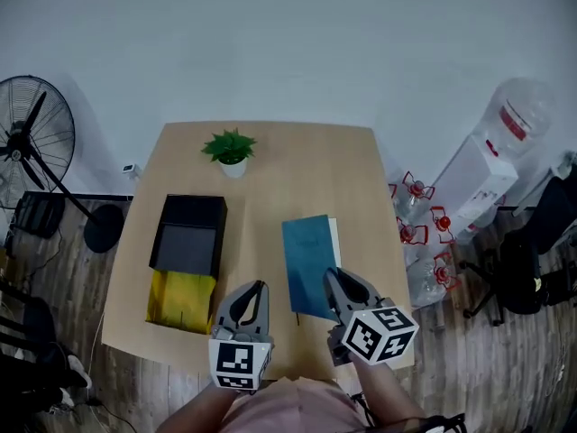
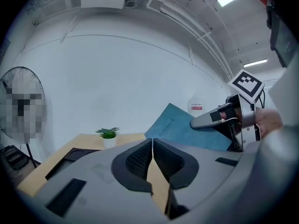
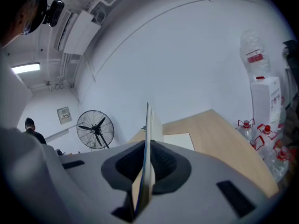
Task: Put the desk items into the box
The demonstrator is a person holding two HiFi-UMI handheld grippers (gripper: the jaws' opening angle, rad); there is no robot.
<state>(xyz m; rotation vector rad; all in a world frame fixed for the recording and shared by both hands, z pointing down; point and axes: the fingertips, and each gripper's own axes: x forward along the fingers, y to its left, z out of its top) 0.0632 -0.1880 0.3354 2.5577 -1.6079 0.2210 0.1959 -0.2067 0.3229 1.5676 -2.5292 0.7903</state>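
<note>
1. A wooden desk (image 1: 270, 165) stands against a white wall and bears a black box (image 1: 189, 233).
2. At its near edge, the right claw (image 1: 343, 289) clenches a teal notebook (image 1: 305, 260), which is raised and tilted.
3. The left claw (image 1: 251, 300) hovers beside it, jaws pressed together on nothing.

Head cam sits high and looks steeply down on the whole table (image 1: 297, 170), with the left gripper (image 1: 257, 289) and right gripper (image 1: 332, 276) at the bottom edge. Each gripper cam rides low just behind its own jaws, facing the back wall. All three catch the fan (image 1: 32, 142); head and left cams share the plant (image 1: 231, 145) and notebook (image 1: 306, 255).
</note>
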